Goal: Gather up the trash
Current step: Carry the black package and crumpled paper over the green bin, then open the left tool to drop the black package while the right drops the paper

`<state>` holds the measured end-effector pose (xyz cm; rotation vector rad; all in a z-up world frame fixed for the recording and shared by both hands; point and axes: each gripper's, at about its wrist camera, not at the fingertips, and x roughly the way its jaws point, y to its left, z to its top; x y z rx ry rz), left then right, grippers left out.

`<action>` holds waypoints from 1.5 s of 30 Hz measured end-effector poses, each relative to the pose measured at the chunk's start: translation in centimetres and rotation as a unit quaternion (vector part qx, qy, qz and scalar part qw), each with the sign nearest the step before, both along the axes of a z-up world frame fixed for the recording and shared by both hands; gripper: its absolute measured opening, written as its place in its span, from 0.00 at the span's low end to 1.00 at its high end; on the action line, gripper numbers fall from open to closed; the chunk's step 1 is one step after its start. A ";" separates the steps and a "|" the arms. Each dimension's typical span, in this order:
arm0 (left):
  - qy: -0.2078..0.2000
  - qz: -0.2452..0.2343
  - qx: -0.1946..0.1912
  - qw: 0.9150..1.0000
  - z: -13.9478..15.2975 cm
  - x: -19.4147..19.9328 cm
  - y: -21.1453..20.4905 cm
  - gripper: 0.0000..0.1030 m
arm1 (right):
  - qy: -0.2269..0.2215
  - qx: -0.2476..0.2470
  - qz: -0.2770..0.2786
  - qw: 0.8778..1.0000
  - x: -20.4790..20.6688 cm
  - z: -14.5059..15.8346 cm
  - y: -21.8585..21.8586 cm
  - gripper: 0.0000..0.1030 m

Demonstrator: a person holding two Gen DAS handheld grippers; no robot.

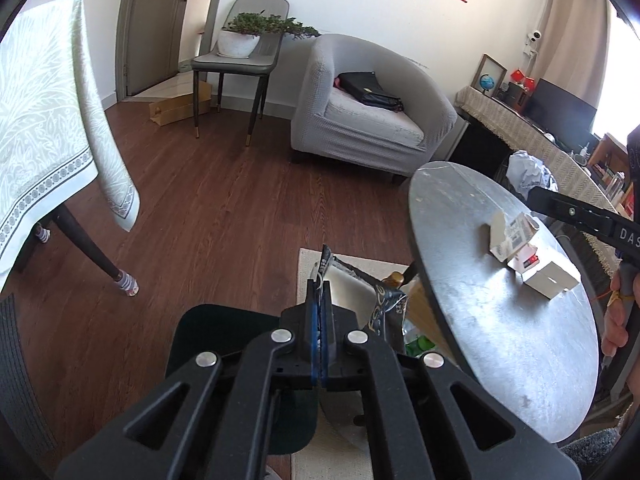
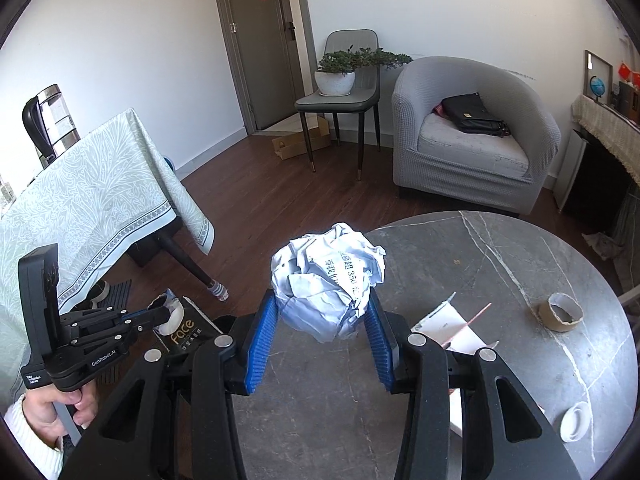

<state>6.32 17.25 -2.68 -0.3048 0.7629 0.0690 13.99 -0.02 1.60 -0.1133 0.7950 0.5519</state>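
The dark wrapper (image 1: 384, 300) disappears behind the left gripper (image 1: 320, 280) — its lower part is unseen. The round table (image 2: 500, 248) runs off the frame's bottom. White cartons (image 2: 452, 320) sit half hidden behind the right gripper (image 2: 326, 312) — their print is unreadable.

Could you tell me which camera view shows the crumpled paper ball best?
The right wrist view: the paper ball sits centred and close, clamped between the right gripper pads, with its print visible. The left wrist view shows only part of it, small at the far right beyond the round table.
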 end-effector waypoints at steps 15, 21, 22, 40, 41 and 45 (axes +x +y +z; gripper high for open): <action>0.107 0.046 0.000 0.993 -5.8 -1.6 7.2 0.01 | 0.044 -0.014 0.090 0.995 -1.1 -2.6 9.8 0.43; 0.147 0.048 -0.012 0.988 -8.3 -1.8 8.7 0.01 | 0.072 -0.026 0.110 0.991 -1.6 -4.3 13.0 0.43; 0.154 0.046 -0.012 0.987 -8.8 -1.7 8.8 0.01 | 0.078 -0.029 0.112 0.990 -1.6 -4.7 13.4 0.43; 0.189 0.045 -0.015 0.981 -11.9 -2.5 11.1 0.39 | 0.156 -0.095 0.153 0.971 -2.3 -12.3 20.3 0.43; 0.186 0.048 -0.015 0.981 -11.7 -2.6 11.3 0.41 | 0.159 -0.102 0.155 0.970 -2.4 -12.8 20.6 0.43; 0.172 0.063 -0.020 0.983 -10.9 -3.2 12.1 0.51 | 0.176 -0.120 0.159 0.964 -2.6 -15.0 21.3 0.42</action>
